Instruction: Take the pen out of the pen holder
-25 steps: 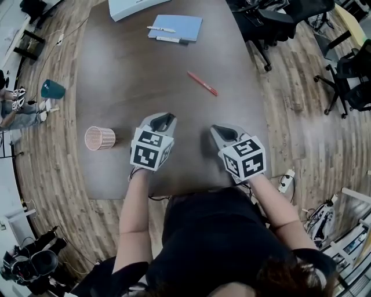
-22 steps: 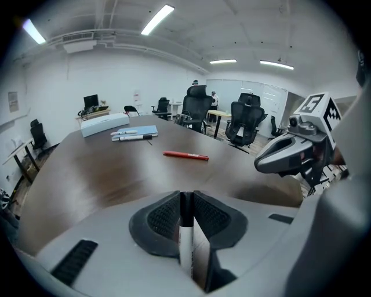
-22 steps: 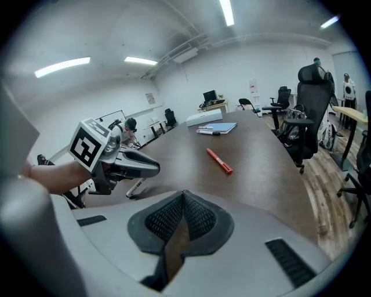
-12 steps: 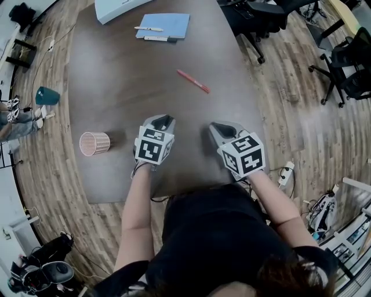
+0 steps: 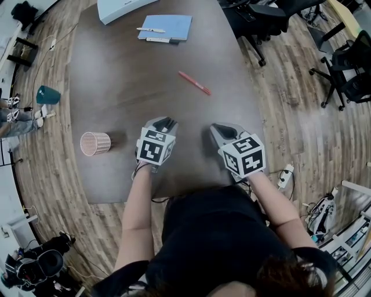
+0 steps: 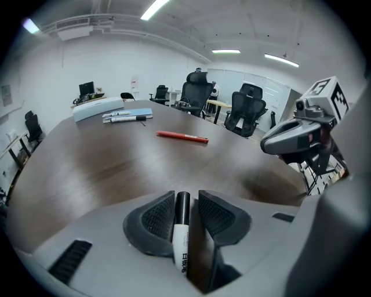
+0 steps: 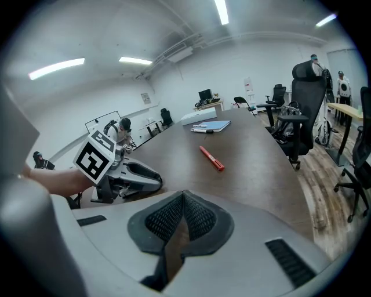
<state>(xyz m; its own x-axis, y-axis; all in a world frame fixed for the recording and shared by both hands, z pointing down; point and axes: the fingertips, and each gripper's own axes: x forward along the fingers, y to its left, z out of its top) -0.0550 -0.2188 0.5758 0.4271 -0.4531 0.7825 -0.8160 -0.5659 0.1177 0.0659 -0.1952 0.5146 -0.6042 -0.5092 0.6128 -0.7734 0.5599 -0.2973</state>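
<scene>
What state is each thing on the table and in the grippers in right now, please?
Left gripper: jaws opening, marker loose between them.
Right gripper: shut, empty.
Pen holder: upright, no pen showing.
Red pen: lying flat on the table.
Notebook: closed, two pens on top.

Dark tabletop (image 5: 127, 81): pink mesh pen holder (image 5: 95, 143) stands near left, red pen (image 5: 194, 83) lies mid-table, blue notebook (image 5: 166, 26) and white box (image 5: 119, 8) far off.

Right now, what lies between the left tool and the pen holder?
Bare tabletop, in the head view; the left tool's jaws are opening, a marker between them.
</scene>
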